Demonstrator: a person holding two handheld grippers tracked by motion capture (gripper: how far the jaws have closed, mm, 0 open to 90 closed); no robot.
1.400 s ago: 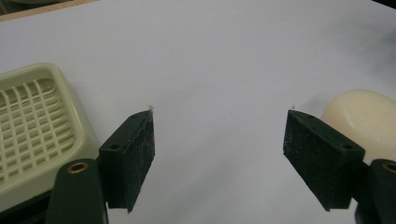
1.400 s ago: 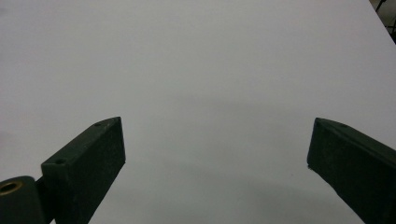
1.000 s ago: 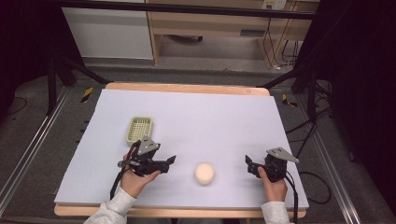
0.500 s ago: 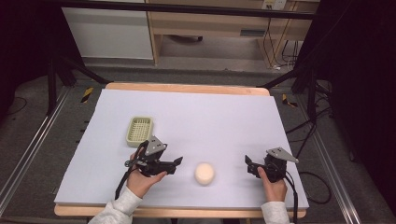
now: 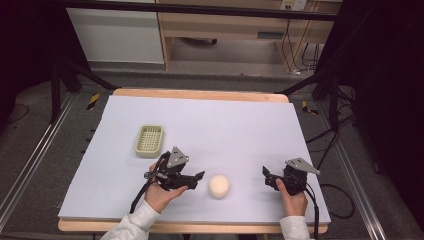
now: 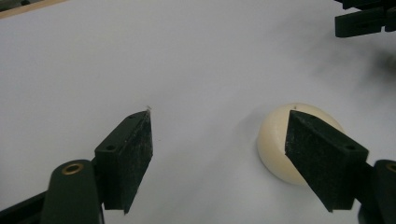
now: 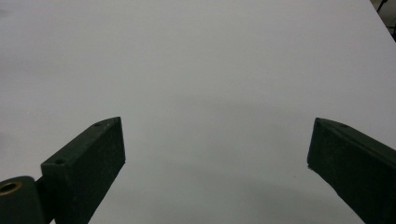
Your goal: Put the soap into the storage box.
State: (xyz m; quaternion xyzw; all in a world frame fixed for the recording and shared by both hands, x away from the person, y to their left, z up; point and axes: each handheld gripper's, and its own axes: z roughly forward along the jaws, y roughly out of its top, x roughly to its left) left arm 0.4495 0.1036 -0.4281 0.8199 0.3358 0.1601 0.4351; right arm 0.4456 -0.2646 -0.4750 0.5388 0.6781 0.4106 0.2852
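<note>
One cream ball is lying on the white table sheet, near the front edge, between the two grippers. The left gripper is pointing toward it, just beside it, probably to take it; its jaws have just been opening and are standing spread, with nothing between them, the ball partly behind one jaw. The right gripper is waiting well apart, jaws spread and empty. One green basket is sitting farther back, maybe as the place for the ball.
</note>
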